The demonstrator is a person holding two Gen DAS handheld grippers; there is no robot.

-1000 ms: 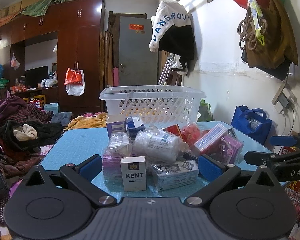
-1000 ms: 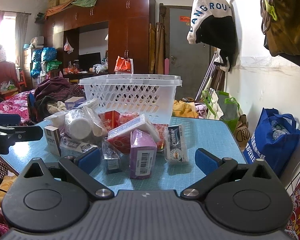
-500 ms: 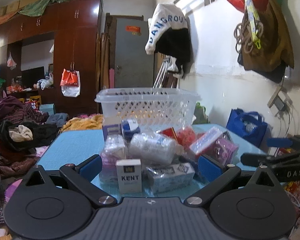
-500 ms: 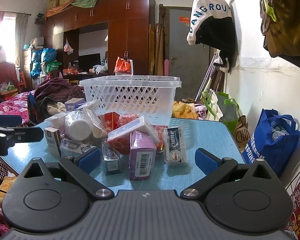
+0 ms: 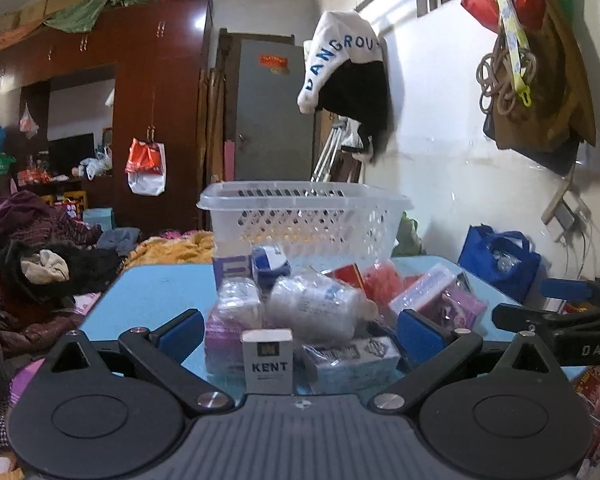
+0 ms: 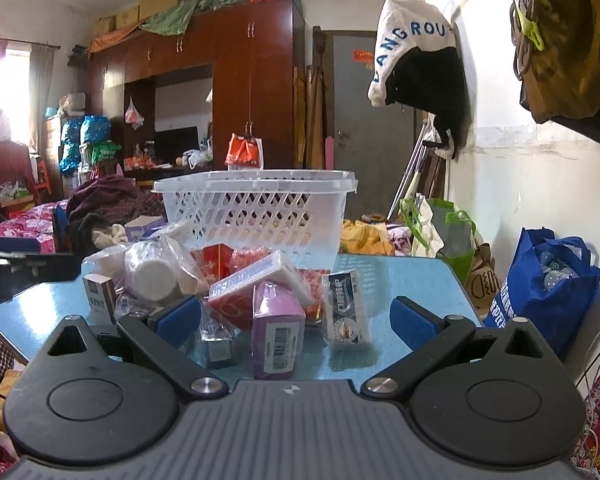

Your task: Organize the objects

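It was a lived-in bedroom of a home. A tall dark wooden wardrobe (image 6: pixel 236 80) filled the far wall, with boxes and bundles piled on top. A bed with a pink flowered cover (image 6: pixel 16 220) stood at the left, heaped clothes (image 5: pixel 40 248) lay about, and a jacket (image 5: pixel 348 76) and bags hung on the white wall beside a grey door (image 6: pixel 372 120).

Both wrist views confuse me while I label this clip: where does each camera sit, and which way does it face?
Left wrist: on the left gripper, low at the table's near edge, facing the KENT box and the pile; its open fingers show, with the right gripper entering at right.
Right wrist: on the right gripper, further right, facing the purple box; its open fingers show, the left gripper at left.
Shared: the white basket behind the pile, the KENT box, the table.
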